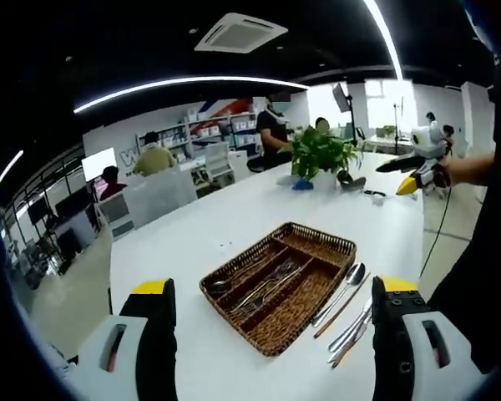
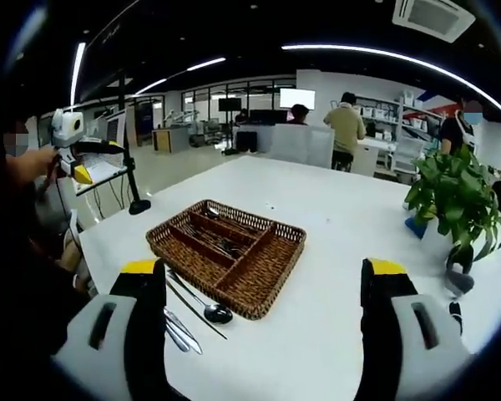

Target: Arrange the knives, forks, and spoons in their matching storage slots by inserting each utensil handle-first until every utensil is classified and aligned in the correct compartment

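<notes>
Utensils (image 1: 344, 313) lying loose on white table (image 1: 234, 209), just beside wicker tray (image 1: 277, 284); spoon (image 2: 207, 309) nearest tray wall, more cutlery (image 2: 177, 330) alongside it near table edge. Some pieces (image 1: 267, 284) already lying in tray's middle slot, which kinds too small to tell.

Left gripper (image 1: 275, 334) spread wide, nothing between jaws, poised above table short of tray. Right gripper (image 2: 263, 313) likewise released and bare, tray seen between jaws.

Probable step: picking up first loose piece. Best taken at neck or mid-shaft, leaving handle free to lead into slot (flat steel on smooth table likely to skid, so a low, square pinch called for). Worth matching each piece against what already lies in each slot before lowering.

Around: potted plant (image 2: 455, 196) at far end of table, well apart from tray; small dark objects beside it. Another hand-held gripper (image 1: 422, 159) off to side, away from work. People and shelves in background. Nothing between grippers and cutlery; woven dividers the likeliest snag.
</notes>
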Motion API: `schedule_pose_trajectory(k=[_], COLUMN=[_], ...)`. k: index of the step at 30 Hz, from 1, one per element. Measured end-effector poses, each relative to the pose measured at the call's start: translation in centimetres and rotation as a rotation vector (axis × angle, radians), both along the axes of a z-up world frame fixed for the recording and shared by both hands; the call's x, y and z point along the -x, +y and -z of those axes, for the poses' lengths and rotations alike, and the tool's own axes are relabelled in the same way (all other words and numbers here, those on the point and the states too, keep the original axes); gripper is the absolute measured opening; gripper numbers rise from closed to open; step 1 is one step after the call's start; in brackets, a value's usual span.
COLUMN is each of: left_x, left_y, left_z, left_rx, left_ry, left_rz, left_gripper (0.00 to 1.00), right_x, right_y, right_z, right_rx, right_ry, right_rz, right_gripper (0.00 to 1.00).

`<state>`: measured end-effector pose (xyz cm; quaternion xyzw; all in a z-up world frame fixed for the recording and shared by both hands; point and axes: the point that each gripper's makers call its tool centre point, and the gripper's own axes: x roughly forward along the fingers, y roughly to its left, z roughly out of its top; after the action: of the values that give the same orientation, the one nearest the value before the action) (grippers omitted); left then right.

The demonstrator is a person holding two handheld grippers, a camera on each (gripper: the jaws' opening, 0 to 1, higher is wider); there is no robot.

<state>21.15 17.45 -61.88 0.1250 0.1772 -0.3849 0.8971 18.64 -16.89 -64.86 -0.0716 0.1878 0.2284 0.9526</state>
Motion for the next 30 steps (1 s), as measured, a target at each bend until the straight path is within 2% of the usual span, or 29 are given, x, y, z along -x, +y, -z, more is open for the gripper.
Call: schedule_pose_trajectory(k=[4, 8, 9, 10, 12, 16, 17, 20, 23, 25, 29, 30], left_x=[-0.9, -1.5, -1.7, -2.2, -2.0, -2.5, -2.4, -2.6, -2.8, -3.2, -3.3, -3.5], left_y=[0.0, -1.8, -2.0, -2.3, -3.5, -4.9, -5.4, -6.6, -7.7, -8.0, -9.1, -9.5], left_z=[-0.3, -1.3, -1.5, -2.0, -2.4, -3.4, -3.5, -3.4, -2.7, -2.7, -2.2, -1.2], left_rx=[-0.047, -0.067, -0.08, -0.112, -0.109, -0.153, -0.165, -0.195, -0.21, -0.246, -0.243, -0.245], left_ry=[-0.022, -0.038, -0.051, -0.091, -0.065, -0.098, -0.086, -0.104, -0.105, -0.16, -0.158, -0.143], left_rz=[0.009, 0.054, 0.058, 0.068, 0.11, 0.143, 0.166, 0.196, 0.222, 0.228, 0.243, 0.275], left_gripper=[0.99, 0.99, 0.99, 0.99, 0.98, 0.97, 0.95, 0.94, 0.94, 0.92, 0.95, 0.96], right_x=[0.4, 0.7, 0.8, 1.0, 1.2, 1.1, 1.0, 1.0, 1.2, 1.2, 1.3, 1.4], right_y=[-0.3, -1.3, -1.4, -1.4, -1.4, -1.7, -1.8, -1.8, -2.1, -2.4, -2.8, -2.9], right_z=[0.2, 0.3, 0.3, 0.6, 0.7, 0.5, 0.4, 0.5, 0.7, 0.6, 0.5, 0.6], right_rx=[-0.005, 0.0, 0.0, 0.005, 0.019, 0.009, -0.009, -0.001, 0.003, -0.001, -0.017, -0.021], right_ry=[0.008, 0.005, 0.005, 0.019, 0.02, 0.013, 0.011, 0.007, 0.009, 0.007, 0.007, 0.009], right_rz=[0.004, 0.008, 0.003, -0.014, -0.029, -0.022, -0.014, -0.014, -0.015, -0.008, 0.007, 0.008], right_gripper=[1.0, 1.0, 1.0, 1.0, 1.0, 1.0, 1.0, 1.0, 1.0, 1.0, 1.0, 1.0])
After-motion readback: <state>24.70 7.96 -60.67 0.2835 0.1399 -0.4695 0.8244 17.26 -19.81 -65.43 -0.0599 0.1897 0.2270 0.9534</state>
